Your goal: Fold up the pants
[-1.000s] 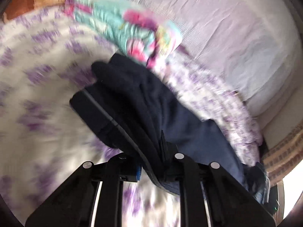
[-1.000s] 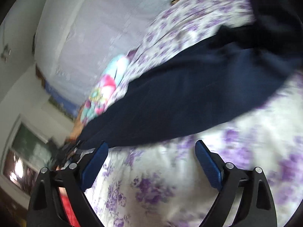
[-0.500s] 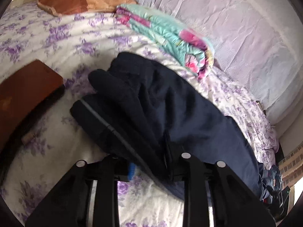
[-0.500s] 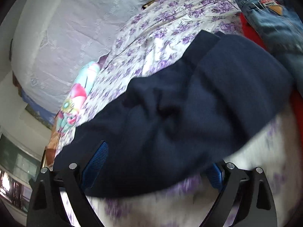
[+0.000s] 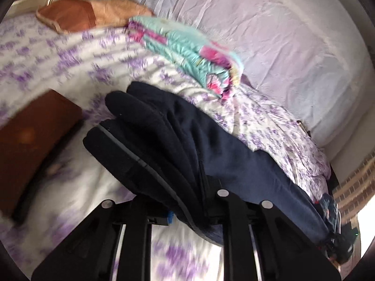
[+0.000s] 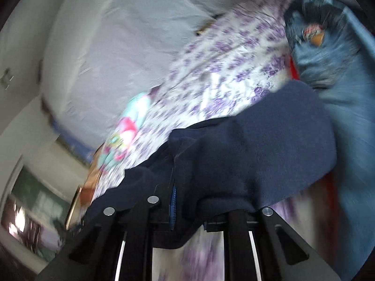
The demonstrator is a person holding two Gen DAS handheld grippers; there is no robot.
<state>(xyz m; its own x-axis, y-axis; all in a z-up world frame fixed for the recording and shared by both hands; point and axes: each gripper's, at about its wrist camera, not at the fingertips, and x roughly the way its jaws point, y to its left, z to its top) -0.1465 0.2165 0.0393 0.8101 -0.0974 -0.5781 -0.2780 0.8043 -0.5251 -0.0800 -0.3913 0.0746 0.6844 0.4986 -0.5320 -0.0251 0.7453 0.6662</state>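
Dark navy fleece pants (image 5: 178, 145) lie across a white bedsheet with purple flowers (image 5: 58, 56). My left gripper (image 5: 185, 208) is shut on the bunched waistband end with its grey stripe. My right gripper (image 6: 187, 210) is shut on the other end of the pants (image 6: 257, 154); dark cloth drapes over its fingers and hides the tips. The pants stretch between the two grippers, a little above the sheet.
A folded turquoise and pink quilt (image 5: 187, 49) lies behind the pants. A brown board (image 5: 30, 142) lies at the left and a brown cushion (image 5: 77, 16) at the back. Blue jeans (image 6: 332, 53) lie over something red at the right. A pale curtain (image 5: 269, 28) hangs beyond.
My right gripper was open beside the pants; it has moved onto them and shut on the cloth. My left gripper has kept its hold and shifted slightly.
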